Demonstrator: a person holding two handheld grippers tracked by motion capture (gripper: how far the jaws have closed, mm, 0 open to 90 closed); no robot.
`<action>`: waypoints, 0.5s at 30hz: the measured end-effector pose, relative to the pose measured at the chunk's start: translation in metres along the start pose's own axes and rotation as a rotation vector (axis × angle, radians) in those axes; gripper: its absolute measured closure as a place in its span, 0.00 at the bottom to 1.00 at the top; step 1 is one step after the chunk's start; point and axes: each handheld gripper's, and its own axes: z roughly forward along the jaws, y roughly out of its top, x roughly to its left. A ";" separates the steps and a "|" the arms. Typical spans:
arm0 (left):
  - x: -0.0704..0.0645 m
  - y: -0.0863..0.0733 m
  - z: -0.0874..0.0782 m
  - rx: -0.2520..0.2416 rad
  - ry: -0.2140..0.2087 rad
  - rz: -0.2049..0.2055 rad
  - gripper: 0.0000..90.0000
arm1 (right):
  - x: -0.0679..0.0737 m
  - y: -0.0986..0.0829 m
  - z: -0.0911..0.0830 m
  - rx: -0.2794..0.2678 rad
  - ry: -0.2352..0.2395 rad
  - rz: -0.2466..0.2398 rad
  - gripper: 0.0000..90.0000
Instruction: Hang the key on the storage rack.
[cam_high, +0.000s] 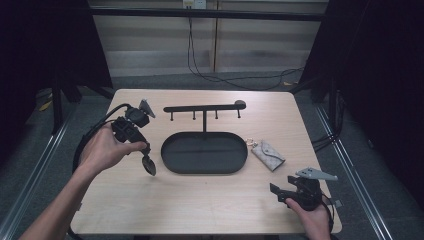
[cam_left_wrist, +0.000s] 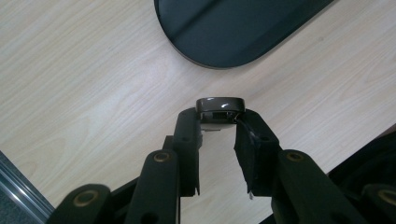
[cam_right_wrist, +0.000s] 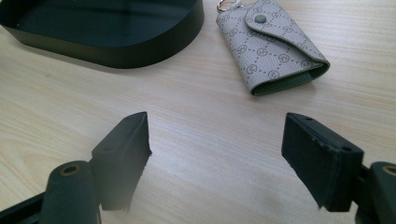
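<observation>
A: Gripper on the left (cam_high: 148, 161), what is it doing?

B: It is pinching a small dark fob (cam_left_wrist: 220, 106) between its tips. In the left gripper view the jaws are closing only partway, stopped by the fob, whose glossy end is sticking out past them.

A: Where is the fob sitting?

B: It is hanging in the gripper above the desk (cam_high: 200, 200), just left of the tray (cam_high: 172, 162). In the high view it is showing as a dark oval (cam_high: 149, 165) pointing down at the wood, near the tray's left rim but not touching it.

A: And the left hand (cam_high: 102, 150)?

B: It is wrapping around the gripper body from the left, forearm coming up from the bottom edge at a slant, with the cable looping behind the wrist.

A: The other gripper (cam_high: 277, 192)?

B: It is standing spread wide and gripping nothing. In the right gripper view its two pads (cam_right_wrist: 123, 149) are sitting well apart over bare wood, aiming toward the pouch (cam_right_wrist: 271, 44) and the tray's wall (cam_right_wrist: 140, 51).

A: Where is the pouch lying?

B: It is lying flat on the desk just right of the tray (cam_high: 268, 154), flap snapped shut, with a ring at its far corner.

A: And the right hand (cam_high: 312, 220)?

B: It is holding its gripper low at the desk's near right corner, nearer than the pouch.
</observation>
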 end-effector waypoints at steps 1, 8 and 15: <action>0.000 0.001 -0.001 0.000 0.001 -0.003 0.78 | 0.000 0.000 0.000 -0.001 0.000 0.000 0.26; 0.001 0.015 -0.012 0.006 -0.009 0.002 0.78 | 0.000 0.000 0.000 0.003 0.001 0.000 0.26; -0.005 0.030 -0.026 0.003 -0.021 0.011 0.78 | -0.001 0.000 0.000 0.004 0.001 0.000 0.26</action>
